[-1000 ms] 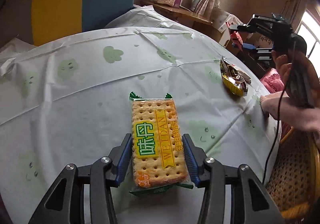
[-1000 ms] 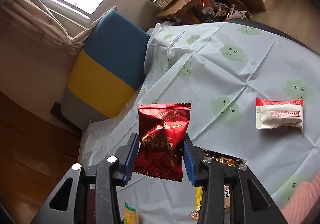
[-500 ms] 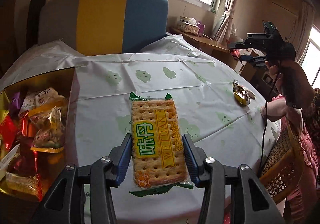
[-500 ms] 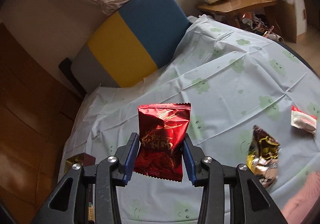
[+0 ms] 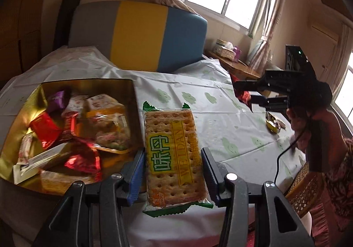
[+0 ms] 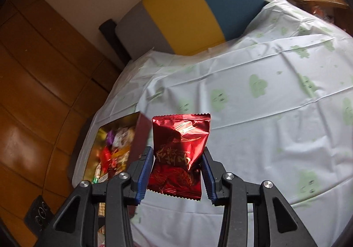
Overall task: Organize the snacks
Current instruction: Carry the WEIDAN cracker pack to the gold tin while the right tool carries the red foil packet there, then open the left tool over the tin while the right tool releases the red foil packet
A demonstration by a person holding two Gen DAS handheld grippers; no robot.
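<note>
Left claw (image 5: 173, 175): clamped on a cracker pack (image 5: 172, 156), green-edged wrapper, yellow label. The pack stands lengthwise between the blue pads, its far end jutting well past the fingertips, its near end tucked back toward the claw's body. It is held above the bench (image 5: 220, 119), which wears a pale cloth with green cloud prints.

Just to the left of the cracker pack sits a gold-lined box (image 5: 88, 86), open, holding a heap of wrapped snacks in red, purple and clear packets.

Right claw (image 6: 177, 165): closed on a red foil pouch (image 6: 179, 150), gripped at its lower half, the serrated top edge pointing away from the claw. In its own view the gold-lined box lies down and to the left of the pouch, near the bench edge.

From the left view, the right claw appears at the far right, carrying the red pouch over the bench. A small yellow snack packet (image 5: 272, 124) lies on the cloth beneath it.
</note>
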